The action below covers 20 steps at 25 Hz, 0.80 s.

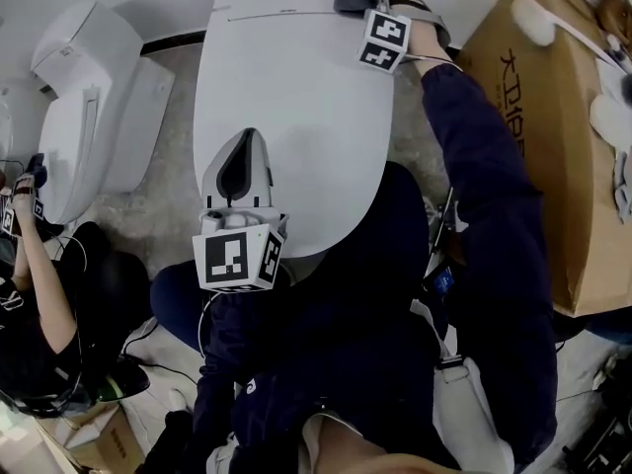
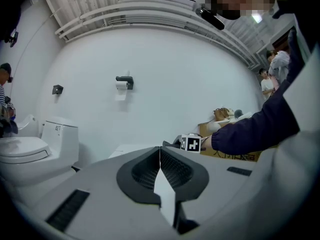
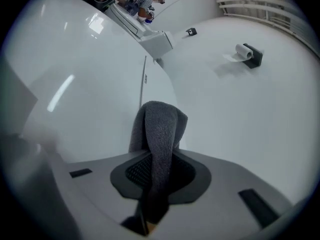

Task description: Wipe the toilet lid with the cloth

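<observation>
Right gripper [image 3: 159, 160] is clamped on the grey cloth [image 3: 161, 126] at the toilet lid's [image 1: 296, 87] rear. Left gripper [image 2: 160, 153] rests closed and empty over the lid's front.

The toilet lid [image 1: 296, 117] looks smooth, glossy and white, with bright highlights. The cloth [image 3: 160, 129] is grey with a rough, nubbly pile. The left tool [image 2: 160, 151] and right tool [image 3: 157, 159] have matt grey plastic shells and dark ribbed pads [image 3: 134, 171]. The box [image 1: 538, 146] is matt brown cardboard. The floor [image 1: 158, 181] looks like speckled stone.
</observation>
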Motion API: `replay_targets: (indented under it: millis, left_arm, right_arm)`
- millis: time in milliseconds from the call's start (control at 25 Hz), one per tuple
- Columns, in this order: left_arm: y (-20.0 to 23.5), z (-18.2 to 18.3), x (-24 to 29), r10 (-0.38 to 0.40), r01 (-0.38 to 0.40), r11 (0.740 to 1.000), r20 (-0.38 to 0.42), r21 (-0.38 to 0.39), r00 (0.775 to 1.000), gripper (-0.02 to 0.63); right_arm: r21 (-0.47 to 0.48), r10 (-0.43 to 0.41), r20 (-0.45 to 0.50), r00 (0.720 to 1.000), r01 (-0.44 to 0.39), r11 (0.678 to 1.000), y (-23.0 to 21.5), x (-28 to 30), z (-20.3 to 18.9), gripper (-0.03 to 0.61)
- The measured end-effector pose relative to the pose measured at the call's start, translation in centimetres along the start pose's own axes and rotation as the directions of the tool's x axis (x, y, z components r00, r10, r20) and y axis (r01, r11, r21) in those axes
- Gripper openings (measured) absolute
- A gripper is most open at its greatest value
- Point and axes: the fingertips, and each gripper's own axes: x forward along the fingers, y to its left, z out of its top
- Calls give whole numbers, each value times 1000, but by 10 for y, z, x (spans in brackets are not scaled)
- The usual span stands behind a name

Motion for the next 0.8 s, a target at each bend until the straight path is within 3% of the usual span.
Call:
replay_targets:
  millis: [200, 440, 800]
  left_arm:
    - [5, -1, -1, 9, -9, 1000, 5, -11, 1000, 15]
    - [2, 1, 6, -4, 4, 1000, 23, -18, 1000, 15]
    - [-10, 1, 18, -36, 37, 999, 25, -16, 999, 15]
  right_arm:
    - [66, 69, 6, 998, -69, 995, 7, -12, 2, 71]
    - [18, 176, 28, 984, -176, 984, 36, -57, 10, 71]
    - [-57, 249, 43, 968, -246, 967, 91, -140, 21, 69]
